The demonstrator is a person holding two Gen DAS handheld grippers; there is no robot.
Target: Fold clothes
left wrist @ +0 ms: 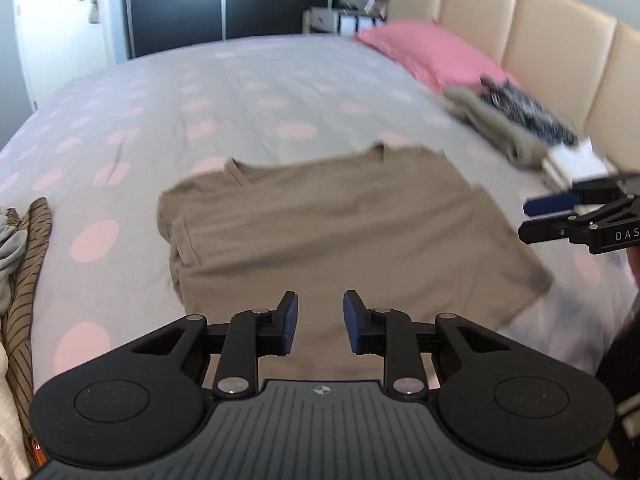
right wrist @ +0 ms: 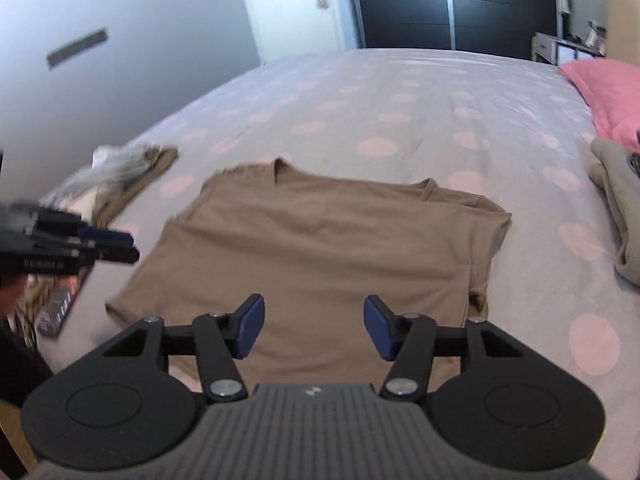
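Note:
A taupe t-shirt [left wrist: 328, 232] lies flat on the spotted bed cover [left wrist: 248, 92], sleeves folded in, neckline toward the far side. My left gripper [left wrist: 320, 320] hovers open over the shirt's near hem with nothing between its blue pads. In the right wrist view the same shirt [right wrist: 320, 248] spreads out ahead, and my right gripper [right wrist: 314, 326] stands open above its near edge, also empty. The right gripper [left wrist: 528, 220] shows at the right edge of the left wrist view, off the shirt's right side. The left gripper [right wrist: 135, 247] appears at the left edge of the right wrist view.
A loose pile of clothes [right wrist: 120, 172] sits left of the shirt, with a striped garment [left wrist: 28, 280]. A dark box [right wrist: 60, 308] lies near the bed's edge. A pink pillow [left wrist: 432, 52], other garments [left wrist: 512, 120] and the beige headboard [left wrist: 560, 40] are to the right.

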